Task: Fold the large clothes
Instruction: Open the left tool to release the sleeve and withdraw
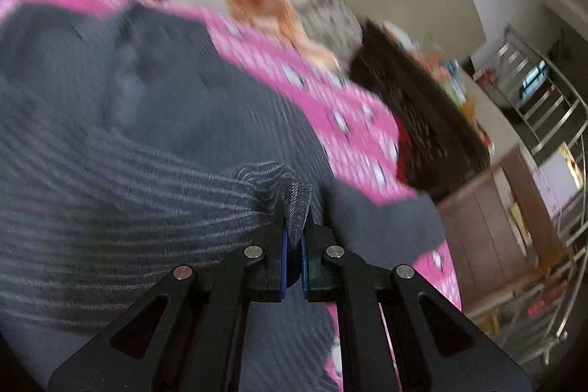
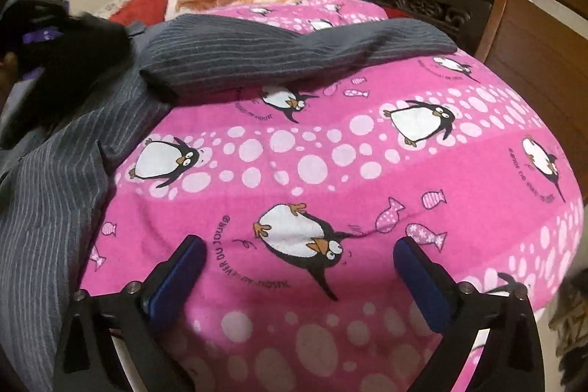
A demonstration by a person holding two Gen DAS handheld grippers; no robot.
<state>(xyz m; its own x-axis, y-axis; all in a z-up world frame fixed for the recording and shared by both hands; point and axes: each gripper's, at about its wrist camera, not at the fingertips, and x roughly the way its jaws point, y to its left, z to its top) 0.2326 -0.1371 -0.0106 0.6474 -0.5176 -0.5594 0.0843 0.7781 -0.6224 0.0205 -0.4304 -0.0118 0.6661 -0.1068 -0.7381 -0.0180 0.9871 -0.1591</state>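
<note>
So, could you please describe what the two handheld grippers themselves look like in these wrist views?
Both are matte black. The left gripper has flat angular linkage arms with triangular cut-outs, round silver pivot pins and thin blue pads lining its fingers. The right gripper shows the same black arms with small silver screws and thicker dark blue pads. No cables, markings or sleeves are visible in either view.

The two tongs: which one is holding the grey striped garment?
The left tongs hold it: their blue pads are shut on a fold of the grey striped garment. The right tongs stand open over the pink penguin sheet.

pink penguin sheet (image 2: 330, 149) bears grey striped garment (image 2: 257, 54).
</note>
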